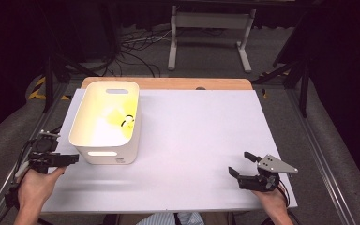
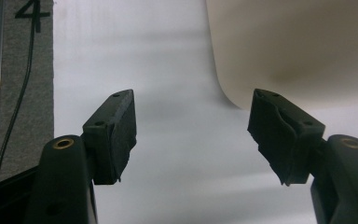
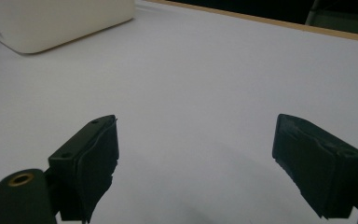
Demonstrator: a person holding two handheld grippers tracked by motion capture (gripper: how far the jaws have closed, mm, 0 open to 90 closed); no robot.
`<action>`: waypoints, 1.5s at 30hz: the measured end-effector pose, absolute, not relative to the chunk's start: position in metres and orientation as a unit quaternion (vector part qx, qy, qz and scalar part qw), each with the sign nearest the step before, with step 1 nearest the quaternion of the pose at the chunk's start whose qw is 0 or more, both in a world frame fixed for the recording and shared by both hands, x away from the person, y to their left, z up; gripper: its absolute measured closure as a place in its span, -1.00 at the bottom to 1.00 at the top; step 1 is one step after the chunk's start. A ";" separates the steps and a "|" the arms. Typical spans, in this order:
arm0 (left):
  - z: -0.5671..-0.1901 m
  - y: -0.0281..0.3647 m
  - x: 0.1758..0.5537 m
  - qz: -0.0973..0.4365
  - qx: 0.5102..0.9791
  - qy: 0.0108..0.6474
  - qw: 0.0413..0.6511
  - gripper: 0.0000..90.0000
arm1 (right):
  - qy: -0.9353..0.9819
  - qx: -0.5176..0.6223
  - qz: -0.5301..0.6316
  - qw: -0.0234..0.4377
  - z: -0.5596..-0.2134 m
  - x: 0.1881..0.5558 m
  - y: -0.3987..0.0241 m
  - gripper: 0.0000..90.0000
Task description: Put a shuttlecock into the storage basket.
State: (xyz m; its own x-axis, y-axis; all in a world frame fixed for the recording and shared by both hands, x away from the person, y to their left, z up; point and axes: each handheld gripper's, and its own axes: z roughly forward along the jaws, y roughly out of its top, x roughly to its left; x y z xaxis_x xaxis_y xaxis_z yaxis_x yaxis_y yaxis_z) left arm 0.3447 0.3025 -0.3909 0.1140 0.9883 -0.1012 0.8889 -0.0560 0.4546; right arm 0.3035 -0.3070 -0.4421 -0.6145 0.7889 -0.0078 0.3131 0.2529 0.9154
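White board [image 1: 192, 140] covers the table and lies bare between the two grippers. One white bin [image 1: 107, 123] stands near its left edge, holding a small yellow object [image 1: 127, 122]. Its label [image 1: 118, 161] is too small to read. Left gripper [image 1: 68, 159], just beside the bin, is wide apart and holds nothing. Right gripper [image 1: 241, 163], near the front right corner, is wide and bare too.

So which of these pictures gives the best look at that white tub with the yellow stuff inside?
The high view: it looks down into the white tub, showing its whole rim, handle slots and the yellow contents. The left gripper view catches just a rounded corner of its outer wall; the right gripper view shows one lower corner, far off.
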 end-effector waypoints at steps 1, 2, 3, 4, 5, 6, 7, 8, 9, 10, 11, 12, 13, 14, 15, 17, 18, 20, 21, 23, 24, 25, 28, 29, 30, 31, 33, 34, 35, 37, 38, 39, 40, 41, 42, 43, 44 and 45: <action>-0.391 0.303 0.345 0.119 0.717 0.655 0.208 -0.27 | 0.753 0.366 0.490 0.243 -0.442 0.303 -0.307 -0.67; -0.392 0.302 0.344 0.119 0.718 0.654 0.208 -0.27 | 0.753 0.365 0.490 0.243 -0.442 0.304 -0.307 -0.67; -0.392 0.300 0.342 0.118 0.721 0.651 0.208 -0.27 | 0.754 0.365 0.490 0.243 -0.442 0.304 -0.307 -0.67; -0.392 0.300 0.342 0.118 0.721 0.651 0.208 -0.27 | 0.754 0.365 0.490 0.243 -0.442 0.304 -0.307 -0.67; -0.393 0.299 0.341 0.118 0.720 0.651 0.208 -0.27 | 0.753 0.366 0.490 0.243 -0.442 0.304 -0.307 -0.67; -0.394 0.298 0.340 0.117 0.722 0.650 0.208 -0.27 | 0.753 0.366 0.490 0.242 -0.442 0.304 -0.307 -0.67; -0.394 0.297 0.339 0.116 0.723 0.648 0.209 -0.27 | 0.753 0.365 0.490 0.242 -0.442 0.304 -0.307 -0.67; -0.395 0.297 0.339 0.115 0.723 0.648 0.210 -0.27 | 0.753 0.366 0.490 0.242 -0.442 0.304 -0.307 -0.67; -0.395 0.295 0.338 0.115 0.724 0.647 0.210 -0.27 | 0.753 0.366 0.490 0.242 -0.442 0.304 -0.307 -0.67; -0.395 0.294 0.337 0.115 0.724 0.646 0.212 -0.27 | 0.753 0.366 0.490 0.242 -0.442 0.304 -0.307 -0.67; -0.396 0.293 0.336 0.115 0.726 0.644 0.211 -0.27 | 0.754 0.365 0.490 0.242 -0.442 0.304 -0.307 -0.67; -0.396 0.291 0.336 0.115 0.726 0.643 0.213 -0.27 | 0.753 0.366 0.490 0.243 -0.442 0.304 -0.307 -0.67; -0.397 0.290 0.335 0.115 0.728 0.642 0.214 -0.27 | 0.753 0.366 0.490 0.243 -0.442 0.304 -0.307 -0.67; -0.398 0.288 0.333 0.113 0.728 0.640 0.220 -0.27 | 0.753 0.366 0.490 0.243 -0.442 0.304 -0.307 -0.67; -0.398 0.288 0.333 0.113 0.728 0.640 0.220 -0.27 | 0.753 0.366 0.490 0.243 -0.442 0.304 -0.307 -0.67; -0.400 0.286 0.331 0.110 0.729 0.638 0.223 -0.28 | 0.753 0.366 0.490 0.243 -0.442 0.304 -0.307 -0.67; -0.401 0.284 0.330 0.111 0.728 0.638 0.224 -0.28 | 0.753 0.366 0.490 0.243 -0.442 0.304 -0.307 -0.67; -0.401 0.284 0.330 0.111 0.729 0.637 0.225 -0.28 | 0.753 0.366 0.490 0.243 -0.442 0.304 -0.307 -0.67; -0.401 0.283 0.328 0.112 0.728 0.636 0.230 -0.28 | 0.753 0.366 0.490 0.243 -0.442 0.304 -0.307 -0.67; -0.401 0.282 0.328 0.112 0.728 0.635 0.231 -0.28 | 0.753 0.365 0.490 0.243 -0.442 0.304 -0.307 -0.67; -0.401 0.281 0.327 0.113 0.729 0.634 0.231 -0.28 | 0.753 0.366 0.490 0.243 -0.442 0.304 -0.307 -0.67; -0.401 0.280 0.327 0.114 0.730 0.632 0.233 -0.28 | 0.753 0.366 0.490 0.243 -0.442 0.304 -0.307 -0.67; -0.401 0.275 0.325 0.116 0.731 0.630 0.235 -0.28 | 0.753 0.366 0.490 0.242 -0.442 0.304 -0.307 -0.67; -0.402 0.274 0.324 0.117 0.733 0.627 0.235 -0.28 | 0.753 0.365 0.490 0.242 -0.442 0.304 -0.307 -0.67; -0.402 0.273 0.324 0.118 0.734 0.626 0.235 -0.28 | 0.753 0.366 0.491 0.243 -0.442 0.303 -0.307 -0.66; -0.402 0.271 0.323 0.118 0.734 0.626 0.236 -0.28 | 0.753 0.366 0.491 0.243 -0.442 0.303 -0.307 -0.66; -0.403 0.269 0.321 0.119 0.736 0.622 0.240 -0.28 | 0.753 0.365 0.491 0.243 -0.442 0.304 -0.307 -0.66; -0.403 0.268 0.320 0.119 0.736 0.621 0.241 -0.28 | 0.753 0.366 0.491 0.243 -0.442 0.304 -0.307 -0.66; -0.403 0.267 0.319 0.120 0.736 0.620 0.243 -0.28 | 0.753 0.365 0.491 0.243 -0.442 0.304 -0.307 -0.66; -0.404 0.266 0.317 0.122 0.737 0.618 0.245 -0.28 | 0.753 0.365 0.491 0.243 -0.442 0.303 -0.307 -0.66; -0.404 0.265 0.316 0.123 0.737 0.617 0.247 -0.28 | 0.753 0.365 0.491 0.243 -0.442 0.303 -0.307 -0.66; -0.405 0.264 0.315 0.123 0.738 0.616 0.248 -0.28 | 0.753 0.365 0.491 0.243 -0.442 0.304 -0.307 -0.66; -0.405 0.263 0.314 0.122 0.736 0.617 0.249 -0.28 | 0.753 0.365 0.491 0.243 -0.442 0.303 -0.307 -0.66; -0.406 0.263 0.314 0.122 0.738 0.615 0.251 -0.28 | 0.753 0.365 0.491 0.243 -0.442 0.303 -0.307 -0.66; -0.406 0.262 0.313 0.121 0.738 0.614 0.252 -0.28 | 0.753 0.365 0.490 0.243 -0.442 0.303 -0.307 -0.66; -0.406 0.261 0.312 0.120 0.738 0.614 0.254 -0.28 | 0.753 0.365 0.490 0.243 -0.442 0.303 -0.307 -0.66; -0.407 0.260 0.312 0.121 0.737 0.614 0.255 -0.28 | 0.753 0.365 0.490 0.243 -0.442 0.304 -0.307 -0.66; -0.407 0.259 0.312 0.120 0.739 0.612 0.255 -0.28 | 0.753 0.365 0.490 0.243 -0.442 0.304 -0.307 -0.66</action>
